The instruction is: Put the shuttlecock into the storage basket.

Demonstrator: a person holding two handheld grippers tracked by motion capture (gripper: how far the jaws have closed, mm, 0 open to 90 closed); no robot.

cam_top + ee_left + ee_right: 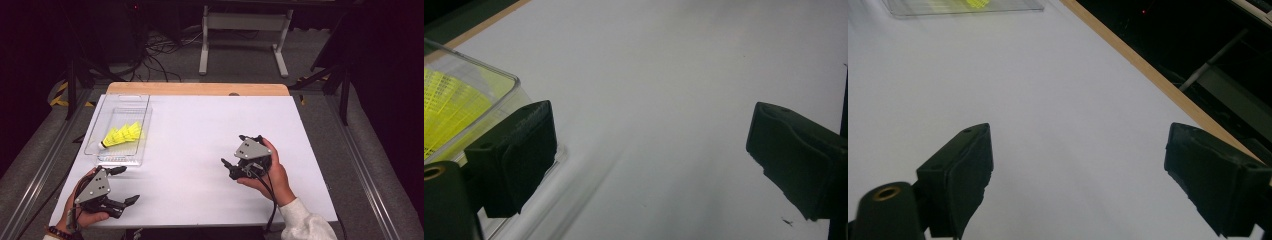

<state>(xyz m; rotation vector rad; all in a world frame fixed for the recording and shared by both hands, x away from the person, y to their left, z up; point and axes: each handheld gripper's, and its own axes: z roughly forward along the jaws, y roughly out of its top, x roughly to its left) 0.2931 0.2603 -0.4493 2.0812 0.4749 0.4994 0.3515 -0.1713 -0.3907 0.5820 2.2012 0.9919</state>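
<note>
Shuttlecocks whole in high view, yellow sliver beside left gripper fingers.

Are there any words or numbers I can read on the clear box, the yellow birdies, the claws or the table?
None: no word, number, label or sign can be read anywhere.
Clear box: plain, no print seen.
Yellow shuttlecocks: any band or print is too small to tell.
Left claw and right claw: black, with plain grey plates, no marks seen.
White table: blank.
</note>
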